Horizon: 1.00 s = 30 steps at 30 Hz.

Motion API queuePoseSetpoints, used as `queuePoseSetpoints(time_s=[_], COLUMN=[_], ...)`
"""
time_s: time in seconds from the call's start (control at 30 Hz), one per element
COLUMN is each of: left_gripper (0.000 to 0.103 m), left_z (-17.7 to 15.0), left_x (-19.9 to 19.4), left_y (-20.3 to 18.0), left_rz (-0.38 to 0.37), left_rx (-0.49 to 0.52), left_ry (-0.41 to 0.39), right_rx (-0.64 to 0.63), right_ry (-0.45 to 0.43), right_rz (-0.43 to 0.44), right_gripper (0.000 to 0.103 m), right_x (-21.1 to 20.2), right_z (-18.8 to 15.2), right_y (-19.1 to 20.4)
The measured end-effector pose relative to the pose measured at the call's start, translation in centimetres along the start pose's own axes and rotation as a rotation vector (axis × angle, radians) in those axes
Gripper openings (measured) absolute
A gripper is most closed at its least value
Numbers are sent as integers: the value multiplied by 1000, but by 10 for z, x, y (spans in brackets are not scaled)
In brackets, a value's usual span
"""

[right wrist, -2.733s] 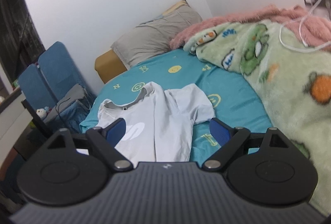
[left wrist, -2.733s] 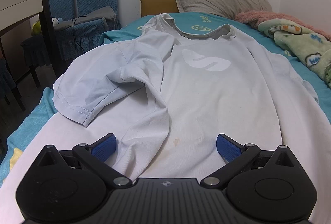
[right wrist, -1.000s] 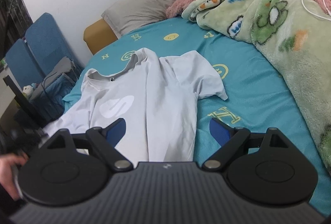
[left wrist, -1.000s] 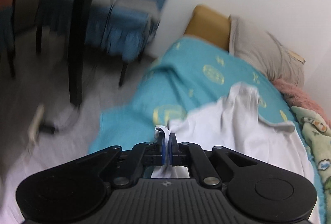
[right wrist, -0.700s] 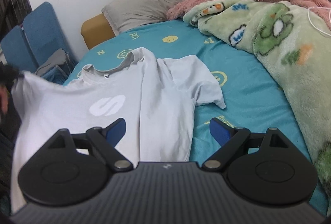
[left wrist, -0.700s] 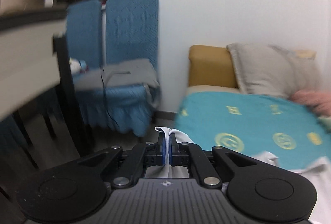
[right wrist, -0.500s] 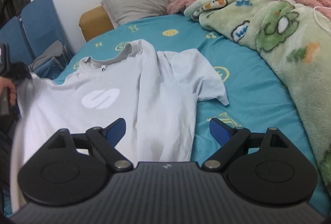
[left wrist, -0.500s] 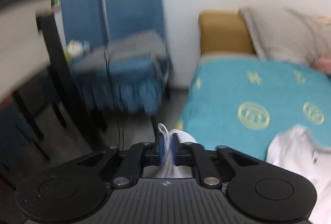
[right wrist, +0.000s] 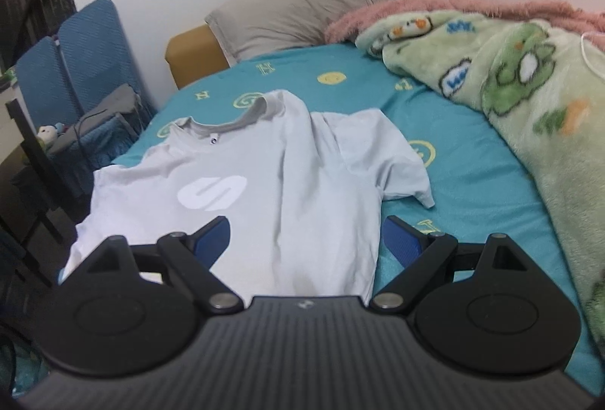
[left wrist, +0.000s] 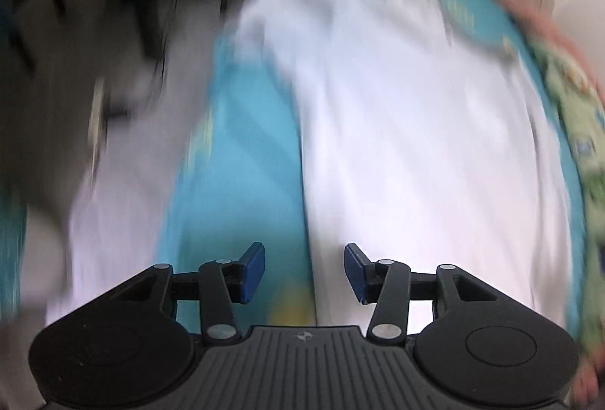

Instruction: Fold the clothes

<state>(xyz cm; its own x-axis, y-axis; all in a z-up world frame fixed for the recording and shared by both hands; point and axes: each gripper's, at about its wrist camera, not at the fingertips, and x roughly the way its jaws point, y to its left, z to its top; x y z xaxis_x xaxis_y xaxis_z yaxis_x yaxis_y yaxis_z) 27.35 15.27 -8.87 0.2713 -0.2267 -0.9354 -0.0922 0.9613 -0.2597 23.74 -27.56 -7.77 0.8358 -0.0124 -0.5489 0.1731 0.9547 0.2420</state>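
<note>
Teal sheeting printed with yellow motifs covers the bed (right wrist: 472,145), on which a pale grey T-shirt (right wrist: 287,175) is spread face up, collar toward the far end and a white logo (right wrist: 211,194) on the chest. A green cartoon-print blanket (right wrist: 529,100) is heaped along the right side, and a grey pillow (right wrist: 298,13) is set against the far wall. Blue folding chairs (right wrist: 75,69) are seen at the left. The right gripper (right wrist: 306,236) is held above the shirt's near hem with its jaws spread wide and nothing between them. In the blurred left wrist view, the left gripper (left wrist: 304,272) is likewise parted and empty, over the shirt's left edge.
</note>
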Motion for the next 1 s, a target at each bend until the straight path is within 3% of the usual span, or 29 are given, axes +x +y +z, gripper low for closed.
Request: queuePoseSetpoints(time_s=[0.13,0.3,0.37,0.4,0.43,0.5,0.63,0.8,0.9,1.0], left_gripper=[50,53,48,37,18,6,4,4,3,4], left_z=[-75,-122,-128,-130,-129,-128,-118,-98,-84,-65], left_x=[-13,-18,-14,-12,-10,-15,-43,-81,-95,-72], left_y=[-13,-44,-52,-54,-58,-53,-43,-37,-20,12], left_rz=[-79,-8,33,52,77,71,-31,-199,-172,-1], left_rx=[-25,70,98,114,122,100,96,118,116,121], left_ry=[128,124,118,114,109,101,92,109,85,100], right_rx=[-34,-49,-43,-5,33,85,32,-18,-81,-85], right_ry=[1,45,63,77,91,103,143,282,306,312], right_rz=[28,41,48,53,59,68,44,59,56,60], right_gripper=[89,89,89,89,89,89,89,89,89,89], right_x=[-21,-42,-50,-54,-57,-63,-58,-32,-26,-25], right_z=[-6,-16,-19,-20,-21,-25,-35,-46,-51,-52], right_y=[5,5,3,-2,-7,-15,-13,-3,6,5])
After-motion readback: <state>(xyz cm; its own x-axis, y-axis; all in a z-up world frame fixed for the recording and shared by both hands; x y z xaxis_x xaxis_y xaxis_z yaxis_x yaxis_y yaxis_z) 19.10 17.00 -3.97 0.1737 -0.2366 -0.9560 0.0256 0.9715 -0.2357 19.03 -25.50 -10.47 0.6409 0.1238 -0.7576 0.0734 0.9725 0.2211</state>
